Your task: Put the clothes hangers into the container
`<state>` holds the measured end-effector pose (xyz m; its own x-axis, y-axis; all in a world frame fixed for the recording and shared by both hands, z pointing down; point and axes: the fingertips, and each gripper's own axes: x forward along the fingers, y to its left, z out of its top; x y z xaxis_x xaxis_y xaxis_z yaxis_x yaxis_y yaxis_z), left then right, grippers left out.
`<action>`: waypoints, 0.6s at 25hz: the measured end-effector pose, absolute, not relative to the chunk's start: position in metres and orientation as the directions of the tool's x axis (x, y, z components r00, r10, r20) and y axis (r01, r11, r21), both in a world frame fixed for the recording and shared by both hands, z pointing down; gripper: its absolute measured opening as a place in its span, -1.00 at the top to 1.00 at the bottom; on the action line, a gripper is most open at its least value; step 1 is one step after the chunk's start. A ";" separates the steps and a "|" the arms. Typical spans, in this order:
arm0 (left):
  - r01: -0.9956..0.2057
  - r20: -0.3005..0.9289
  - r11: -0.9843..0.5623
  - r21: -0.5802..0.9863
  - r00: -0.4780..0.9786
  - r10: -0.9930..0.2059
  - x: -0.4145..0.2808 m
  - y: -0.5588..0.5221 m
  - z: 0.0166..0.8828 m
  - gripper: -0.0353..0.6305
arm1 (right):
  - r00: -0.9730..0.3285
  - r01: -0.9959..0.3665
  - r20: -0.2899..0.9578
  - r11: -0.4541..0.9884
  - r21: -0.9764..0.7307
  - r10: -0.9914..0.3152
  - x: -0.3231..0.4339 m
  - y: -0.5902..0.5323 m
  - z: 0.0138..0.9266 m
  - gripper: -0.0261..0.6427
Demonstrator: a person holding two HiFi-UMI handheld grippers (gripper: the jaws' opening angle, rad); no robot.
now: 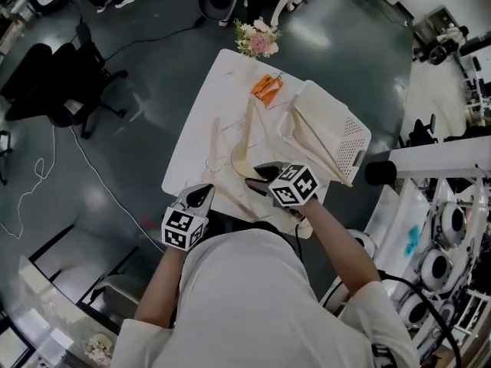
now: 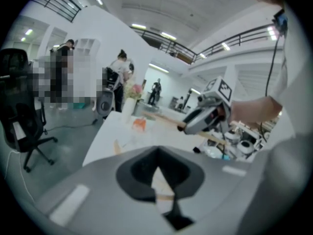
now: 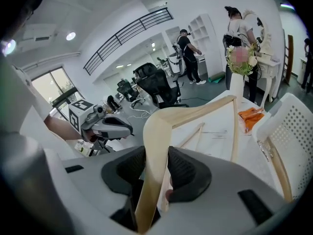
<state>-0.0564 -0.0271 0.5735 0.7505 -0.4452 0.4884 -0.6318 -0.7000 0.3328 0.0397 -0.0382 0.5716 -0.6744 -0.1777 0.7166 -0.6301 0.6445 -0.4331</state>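
The left gripper (image 1: 205,192) is nearest, at the near left corner of the white table (image 1: 207,98). In the left gripper view its jaws are together at the tips (image 2: 157,153) and hold nothing. Only a bit of the table top shows through the small gap behind the tips.

Just to its right is the right gripper (image 1: 257,173), which points toward the middle of the table. Its jaws are clamped on a wooden hanger (image 3: 161,126): one arm of the hanger passes between the two dark pads (image 3: 188,170), and both pads press on it. From the grip the wooden hanger (image 1: 244,140) reaches out over the table, away from the person.

To the left of it a second hanger (image 1: 214,140) lies flat on the table, not touched by any gripper.

On the right side of the table stands the container (image 1: 349,133), a white basket with small holes in its wall. More hangers (image 1: 311,140) already lie inside it, leaning against its near wall.

Farther on lies a small orange thing (image 1: 267,88). At the far edge stands a bunch of flowers (image 1: 258,41). On the floor, well apart to the left, is a black office chair (image 1: 65,83).
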 end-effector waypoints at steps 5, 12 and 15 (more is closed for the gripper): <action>-0.617 0.490 -0.718 0.322 0.758 -0.432 -0.040 -0.027 0.567 0.89 | -0.691 -0.616 0.698 0.659 -0.432 -0.189 0.061 -0.036 0.546 0.51; -0.600 0.497 -0.737 0.310 0.763 -0.412 -0.019 -0.025 0.565 0.89 | -0.691 -0.646 0.683 0.624 -0.439 -0.235 0.111 -0.041 0.524 0.51; -0.596 0.497 -0.741 0.310 0.766 -0.408 -0.008 -0.025 0.565 0.89 | -0.684 -0.666 0.682 0.602 -0.441 -0.258 0.135 -0.045 0.521 0.51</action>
